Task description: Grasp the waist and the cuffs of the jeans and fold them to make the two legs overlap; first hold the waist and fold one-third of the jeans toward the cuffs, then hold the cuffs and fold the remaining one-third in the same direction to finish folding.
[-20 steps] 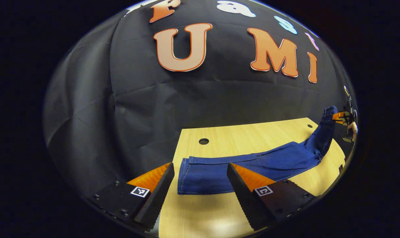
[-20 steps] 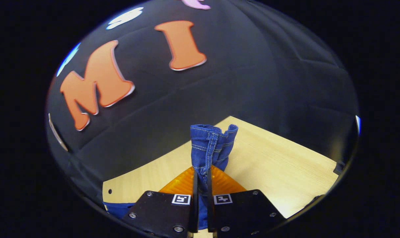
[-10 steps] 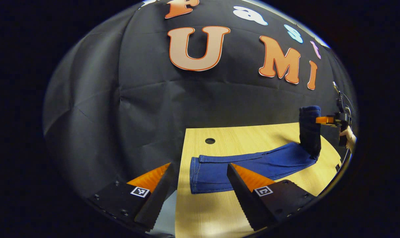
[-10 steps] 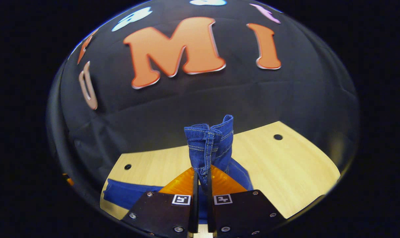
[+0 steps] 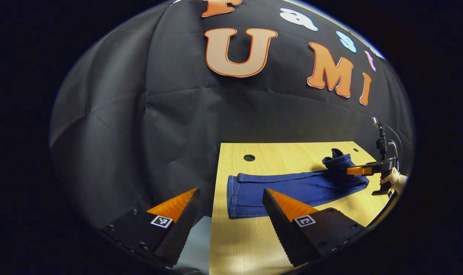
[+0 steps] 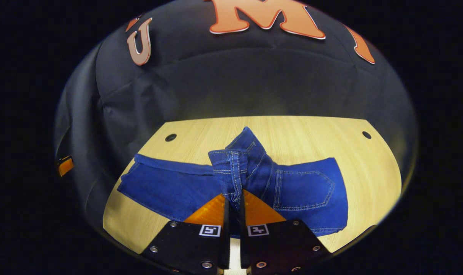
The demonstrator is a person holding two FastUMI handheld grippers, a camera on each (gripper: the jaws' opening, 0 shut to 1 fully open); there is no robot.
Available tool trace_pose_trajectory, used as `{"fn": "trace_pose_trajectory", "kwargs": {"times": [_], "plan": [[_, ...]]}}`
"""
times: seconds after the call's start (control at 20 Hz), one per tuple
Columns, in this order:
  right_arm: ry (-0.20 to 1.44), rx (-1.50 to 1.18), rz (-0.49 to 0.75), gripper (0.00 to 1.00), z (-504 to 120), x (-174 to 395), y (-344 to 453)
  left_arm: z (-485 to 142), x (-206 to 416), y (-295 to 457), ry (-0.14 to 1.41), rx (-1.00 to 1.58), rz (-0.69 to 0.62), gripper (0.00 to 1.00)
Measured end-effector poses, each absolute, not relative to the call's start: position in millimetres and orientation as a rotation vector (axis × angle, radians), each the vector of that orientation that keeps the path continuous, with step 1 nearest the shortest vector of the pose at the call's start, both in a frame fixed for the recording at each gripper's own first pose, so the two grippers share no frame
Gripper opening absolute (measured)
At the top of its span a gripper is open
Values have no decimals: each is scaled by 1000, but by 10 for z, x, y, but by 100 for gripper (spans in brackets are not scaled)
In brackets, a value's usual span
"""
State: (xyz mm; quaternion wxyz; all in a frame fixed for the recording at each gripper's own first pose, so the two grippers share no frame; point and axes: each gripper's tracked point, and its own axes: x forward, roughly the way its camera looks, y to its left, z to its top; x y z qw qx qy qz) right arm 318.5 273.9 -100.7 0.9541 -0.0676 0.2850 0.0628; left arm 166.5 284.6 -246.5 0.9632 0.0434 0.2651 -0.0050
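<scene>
Right gripper view, right gripper [image 6: 233, 217] clenched on bunched waist [image 6: 231, 172] of jeans [image 6: 304, 191], jeans across wooden table [image 6: 292, 130], left gripper view, left gripper [image 5: 227, 214] released, cuffs [image 5: 235, 196] at 12 o'clock.

In the right gripper view, the right gripper [image 6: 233, 208] hides the jeans' [image 6: 300, 187] lower middle. In the left gripper view, a hand [image 5: 392, 178] at the right edge is too small to make out, and the counter's [image 5: 246, 244] near edge is cut off.

jeans [image 6: 170, 187] on table [image 6: 369, 168] | waist [image 6: 231, 172] folded over legs
</scene>
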Motion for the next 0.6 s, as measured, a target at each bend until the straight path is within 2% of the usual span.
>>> {"fn": "trace_pose_trajectory", "kwargs": {"times": [0.2,0.45,0.5,0.6], "plan": [[647,-143,115,11,-1292,3196,2774,-2557,1666,2823,554,79,-17,99],[670,-162,148,23,-1377,3179,2771,-2725,1655,2753,579,21,-17,99],[681,-156,176,21,-1414,3151,2829,-2742,1663,2741,582,10,-13,99],[723,-99,246,55,-1442,3021,3011,-2761,1666,2714,589,-16,2,98]]}}
